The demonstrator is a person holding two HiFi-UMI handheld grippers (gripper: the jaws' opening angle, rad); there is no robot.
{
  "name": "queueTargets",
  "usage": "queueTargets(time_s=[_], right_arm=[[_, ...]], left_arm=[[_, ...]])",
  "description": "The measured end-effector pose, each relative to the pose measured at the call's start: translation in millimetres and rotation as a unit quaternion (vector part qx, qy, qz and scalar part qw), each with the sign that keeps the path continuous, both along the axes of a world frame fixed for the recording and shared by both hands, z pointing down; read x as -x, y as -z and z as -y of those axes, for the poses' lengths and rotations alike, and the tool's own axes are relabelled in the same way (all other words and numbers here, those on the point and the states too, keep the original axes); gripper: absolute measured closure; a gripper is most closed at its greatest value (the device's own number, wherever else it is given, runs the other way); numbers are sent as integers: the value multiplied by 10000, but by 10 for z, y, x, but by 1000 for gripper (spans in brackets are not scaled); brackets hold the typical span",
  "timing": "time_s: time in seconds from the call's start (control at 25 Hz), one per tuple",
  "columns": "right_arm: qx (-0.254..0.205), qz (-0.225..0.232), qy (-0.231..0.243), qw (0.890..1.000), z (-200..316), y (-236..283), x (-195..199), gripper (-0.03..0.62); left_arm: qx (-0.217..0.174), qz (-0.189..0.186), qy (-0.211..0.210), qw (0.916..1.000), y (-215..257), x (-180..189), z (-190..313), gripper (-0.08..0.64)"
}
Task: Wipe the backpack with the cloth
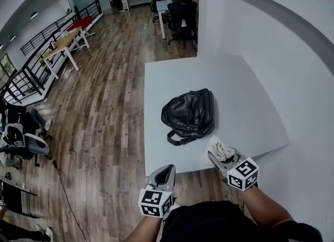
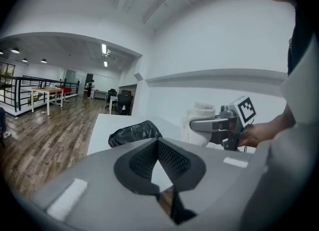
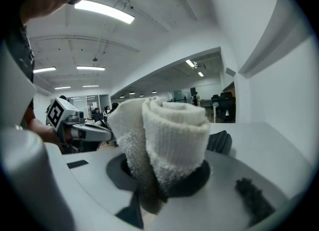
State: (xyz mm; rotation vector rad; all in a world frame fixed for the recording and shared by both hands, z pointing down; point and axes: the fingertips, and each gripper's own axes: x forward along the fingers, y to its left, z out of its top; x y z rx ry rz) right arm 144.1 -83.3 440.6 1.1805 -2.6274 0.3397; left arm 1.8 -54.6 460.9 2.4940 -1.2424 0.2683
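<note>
Backpack: the black backpack (image 1: pixel 189 115) is laid flat near the middle of the white table (image 1: pixel 245 84), its strap loop turned toward the near edge; its upper face is left fully exposed, which suits wiping.
Cloth: a white cloth (image 3: pixel 164 135) is carried rolled into a thick bundle, so that a padded end sticks out past the jaws and can be pressed on the leather.
Right gripper: the right gripper (image 1: pixel 218 156) is clamped on the cloth, with the roll pinched low between the jaws; it is held over the near table edge, just short of the backpack and not touching it.
Left gripper: the left gripper (image 1: pixel 163 176) is held off the table edge, below and apart from the backpack; its jaws are drawn together at the tips and nothing is seen between them. It is judged to be kept back in reserve, perhaps to steady the bag.
Progress: no contact between cloth and backpack is seen; wiping is judged not yet begun.
</note>
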Motion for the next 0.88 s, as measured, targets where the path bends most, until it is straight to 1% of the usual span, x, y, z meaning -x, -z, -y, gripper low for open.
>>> queueTargets(time_s=[0.12, 0.24, 0.4, 0.48, 0.6, 0.72, 0.88], right_arm=[[-28, 18, 184, 9998, -165, 64, -172, 504], [-43, 9, 359, 9993, -334, 103, -370, 503], [-64, 158, 417, 9990, -478, 227, -729, 505], [-69, 208, 452, 9987, -567, 264, -867, 505], [-98, 156, 488, 9986, -728, 256, -1051, 505], [-22, 146, 486, 9987, -822, 106, -1210, 505], [203, 445, 592, 9970, -917, 14, -1254, 505]], left_arm=[[40, -108, 133, 9998, 25, -212, -4, 554], [-16, -207, 210, 9996, 91, -471, -45, 554], [-174, -464, 153, 9987, 295, -938, -157, 554], [-247, -464, 93, 9986, 372, -1166, -237, 554], [-285, -355, 41, 9990, 429, -1429, -364, 554], [-240, -261, 125, 9993, 375, -1554, -454, 554], [-222, -247, 365, 9988, 384, -1541, -539, 554]])
